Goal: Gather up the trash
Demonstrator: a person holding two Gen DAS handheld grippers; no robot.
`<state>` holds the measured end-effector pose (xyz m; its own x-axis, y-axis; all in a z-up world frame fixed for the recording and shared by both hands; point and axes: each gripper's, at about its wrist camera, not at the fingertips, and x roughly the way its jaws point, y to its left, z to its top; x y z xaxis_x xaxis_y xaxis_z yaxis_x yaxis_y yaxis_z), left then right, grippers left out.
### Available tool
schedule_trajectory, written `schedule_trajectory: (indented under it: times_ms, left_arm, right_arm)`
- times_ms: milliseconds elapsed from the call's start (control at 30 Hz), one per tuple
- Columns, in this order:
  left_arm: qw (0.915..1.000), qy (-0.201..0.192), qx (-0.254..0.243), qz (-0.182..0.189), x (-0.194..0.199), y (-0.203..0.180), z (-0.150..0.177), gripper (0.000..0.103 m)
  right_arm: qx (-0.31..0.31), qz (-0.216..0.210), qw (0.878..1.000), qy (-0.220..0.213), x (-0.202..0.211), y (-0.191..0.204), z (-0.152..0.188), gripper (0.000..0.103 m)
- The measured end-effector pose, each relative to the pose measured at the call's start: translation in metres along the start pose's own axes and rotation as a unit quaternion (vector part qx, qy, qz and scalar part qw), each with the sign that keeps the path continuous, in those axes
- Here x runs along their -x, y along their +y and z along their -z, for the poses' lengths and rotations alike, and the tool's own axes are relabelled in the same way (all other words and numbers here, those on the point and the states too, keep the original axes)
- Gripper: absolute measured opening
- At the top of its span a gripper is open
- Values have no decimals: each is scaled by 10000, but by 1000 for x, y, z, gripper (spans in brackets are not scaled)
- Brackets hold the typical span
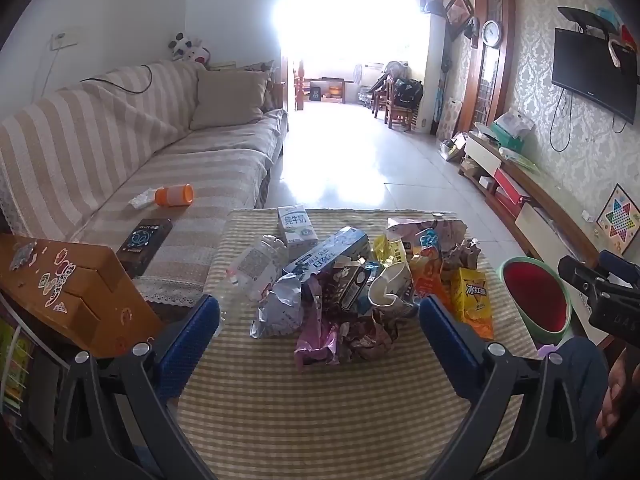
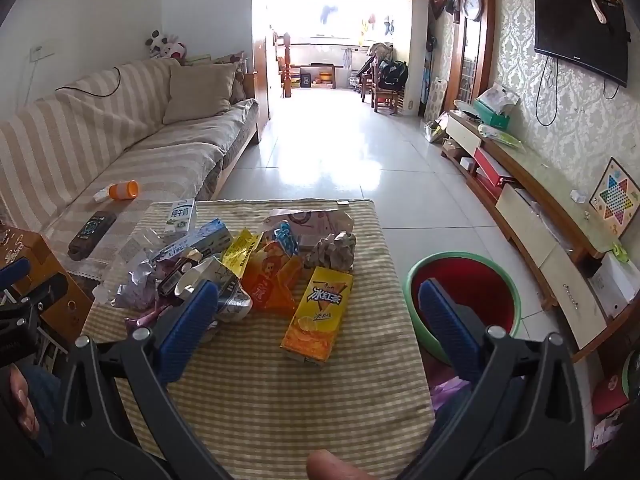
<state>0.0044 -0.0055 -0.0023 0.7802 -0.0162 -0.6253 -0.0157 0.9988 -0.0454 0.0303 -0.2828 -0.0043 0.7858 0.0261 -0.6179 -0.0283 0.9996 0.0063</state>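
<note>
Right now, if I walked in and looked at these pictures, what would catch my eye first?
Probably the heap of trash in the middle of the striped table: crumpled wrappers, cartons and a clear bottle. A yellow drink carton lies at the heap's right edge, and a green bin with a red inside waits just off the table's right side. Both grippers, left and right, hover open before the heap.

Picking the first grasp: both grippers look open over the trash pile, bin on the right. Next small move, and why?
Probably ease the right gripper forward and down onto the yellow iced tea carton. It lies flat at the pile's near edge, apart from the tangled wrappers, framed between the open fingers, and closest to the red bin with the green rim beside the table. Left gripper is open and holds nothing.
</note>
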Motion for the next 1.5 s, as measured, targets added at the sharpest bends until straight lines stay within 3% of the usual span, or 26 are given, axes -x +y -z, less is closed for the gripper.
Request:
schedule_trajectory:
  times_ms: [1500]
  left_arm:
    - [10000, -52, 53, 17, 9, -5, -5, 95]
  right_arm:
    - [27, -8, 9999, 98, -7, 5, 8, 100]
